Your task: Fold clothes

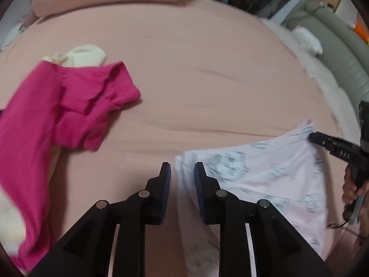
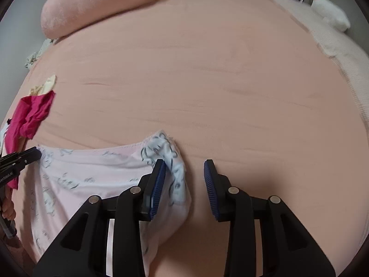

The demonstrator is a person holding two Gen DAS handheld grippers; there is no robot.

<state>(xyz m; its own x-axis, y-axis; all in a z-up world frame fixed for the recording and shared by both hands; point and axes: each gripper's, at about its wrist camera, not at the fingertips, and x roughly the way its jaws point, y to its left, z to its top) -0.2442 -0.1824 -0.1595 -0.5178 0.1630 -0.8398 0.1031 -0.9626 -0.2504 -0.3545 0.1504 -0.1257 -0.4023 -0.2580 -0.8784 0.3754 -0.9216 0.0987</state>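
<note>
Nearest, the left gripper (image 1: 182,173) is seen with its jaws spread; the left edge of the pink garment (image 1: 265,180) lies in the gap, but the pads are not pressed on it. The right gripper (image 2: 184,175) is likewise spread, with the garment's bunched right corner resting against the left pad and clear space toward the other. Nothing is pinched by either.

The likeliest fault is judged to be a one-sided grab: if the jaws are closed unevenly, one corner may be lifted while the other is left on the bed (image 2: 230,80), and the fold would be skewed. The sheet itself might also be caught with the thin cloth.

The garment is laid flat on the bed between the two grippers. It is pale pink with a grey printed pattern, thin and soft, smooth in the middle, rumpled at the right corner.

Farther left, a magenta garment (image 1: 57,106) lies crumpled over a cream one (image 1: 87,55). Beyond, a pink blanket (image 2: 96,7) is heaped.
</note>
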